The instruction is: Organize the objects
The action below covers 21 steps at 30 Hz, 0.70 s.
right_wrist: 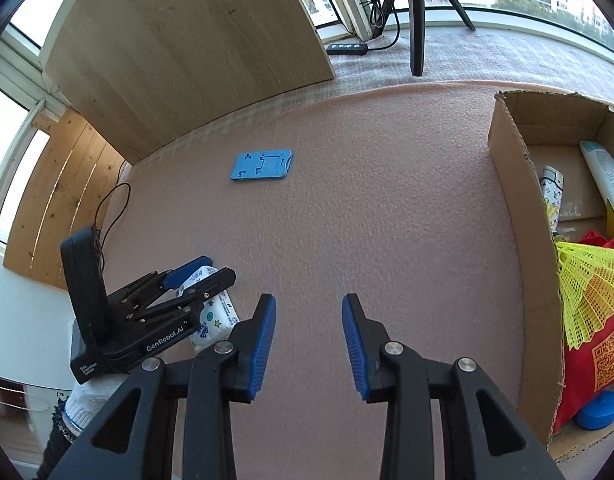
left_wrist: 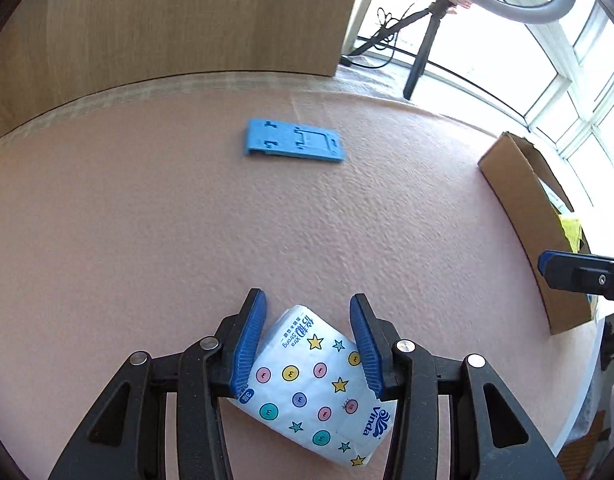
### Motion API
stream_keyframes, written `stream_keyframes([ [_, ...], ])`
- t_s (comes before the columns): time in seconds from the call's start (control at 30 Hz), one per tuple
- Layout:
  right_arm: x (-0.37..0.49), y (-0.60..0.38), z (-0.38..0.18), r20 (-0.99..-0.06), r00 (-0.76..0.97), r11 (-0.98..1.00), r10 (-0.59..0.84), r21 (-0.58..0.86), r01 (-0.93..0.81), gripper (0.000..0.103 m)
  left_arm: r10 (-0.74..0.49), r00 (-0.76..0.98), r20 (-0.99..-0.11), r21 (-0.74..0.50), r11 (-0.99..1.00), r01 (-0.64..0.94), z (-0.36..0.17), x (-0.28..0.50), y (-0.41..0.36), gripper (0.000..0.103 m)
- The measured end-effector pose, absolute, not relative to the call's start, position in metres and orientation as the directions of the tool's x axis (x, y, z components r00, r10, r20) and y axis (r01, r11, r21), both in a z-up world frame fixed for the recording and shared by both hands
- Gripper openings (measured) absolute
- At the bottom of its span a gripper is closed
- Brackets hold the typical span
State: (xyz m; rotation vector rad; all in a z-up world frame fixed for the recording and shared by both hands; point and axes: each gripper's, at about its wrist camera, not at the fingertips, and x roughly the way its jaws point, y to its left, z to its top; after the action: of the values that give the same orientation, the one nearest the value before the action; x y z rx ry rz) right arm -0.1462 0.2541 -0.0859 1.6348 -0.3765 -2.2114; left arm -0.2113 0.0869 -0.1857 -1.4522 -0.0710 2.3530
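Note:
A white tissue pack printed with stars and coloured dots lies askew on the pink foam mat. My left gripper is open and straddles it, a blue pad close to each side. The right wrist view shows the same pack under the left gripper, which a white-gloved hand holds. My right gripper is open and empty above bare mat, left of the cardboard box. A flat blue plastic stand lies farther back on the mat, also seen as the blue stand.
The box at the right holds a yellow mesh item, a red bag, a white tube and a blue lid. A wooden panel stands at the back left, a tripod leg behind the mat.

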Motion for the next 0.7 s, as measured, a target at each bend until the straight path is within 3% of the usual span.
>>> stream_keyframes([
  [0.37,-0.114,0.275,-0.100,-0.858,-0.245,-0.892,-0.452,0.443,0.092,0.031,0.373,-0.364,-0.854,-0.218,-0.890,-0.400,-0.179,-0.136,0.127,0.047],
  [0.53,-0.106,0.272,-0.099,-0.853,-0.231,-0.884,-0.467,0.451,0.124,0.032,0.309,-0.401,-0.862,-0.161,-0.918,-0.362,-0.166,-0.125,0.125,0.048],
  [0.63,-0.102,0.262,-0.095,-0.850,-0.220,-0.876,-0.479,0.450,0.172,0.045,0.294,-0.453,-0.842,-0.148,-0.933,-0.329,-0.148,-0.110,0.108,0.053],
  [0.7,-0.099,0.253,-0.095,-0.850,-0.208,-0.871,-0.485,0.445,0.210,0.048,0.299,-0.465,-0.833,-0.169,-0.939,-0.300,-0.142,-0.098,0.093,0.062],
])
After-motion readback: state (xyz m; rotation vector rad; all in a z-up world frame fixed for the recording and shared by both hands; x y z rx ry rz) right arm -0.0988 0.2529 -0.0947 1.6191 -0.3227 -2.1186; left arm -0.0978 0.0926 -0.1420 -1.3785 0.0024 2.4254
